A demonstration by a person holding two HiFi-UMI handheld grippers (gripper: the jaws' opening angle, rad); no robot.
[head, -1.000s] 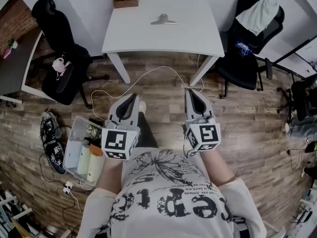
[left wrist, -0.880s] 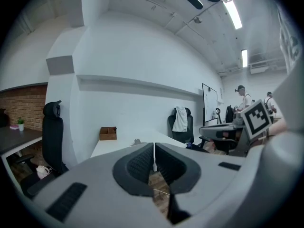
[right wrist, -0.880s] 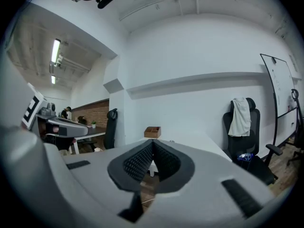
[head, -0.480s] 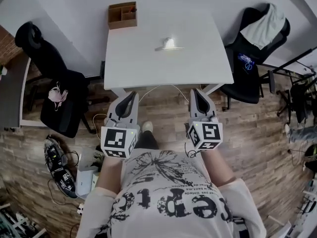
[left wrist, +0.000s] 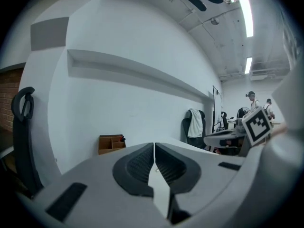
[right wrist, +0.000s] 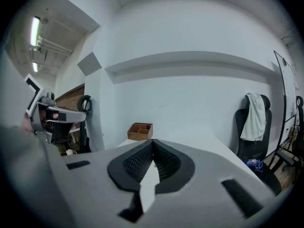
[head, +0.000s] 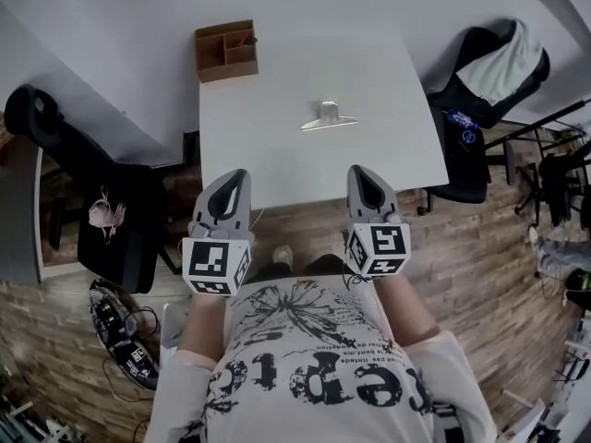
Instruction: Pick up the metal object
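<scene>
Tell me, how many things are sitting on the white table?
2. A wooden desk organizer at the far left corner, and a metal clip near the middle. The left gripper and right gripper hide a bit of the near edge.

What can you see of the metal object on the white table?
The metal object is small and silvery: a thin, flat bar with tapering ends and a raised rounded knob at its middle. It lies flat on the white table, near the top's middle, its bar running roughly left to right in the head view. Only the table touches it.
</scene>
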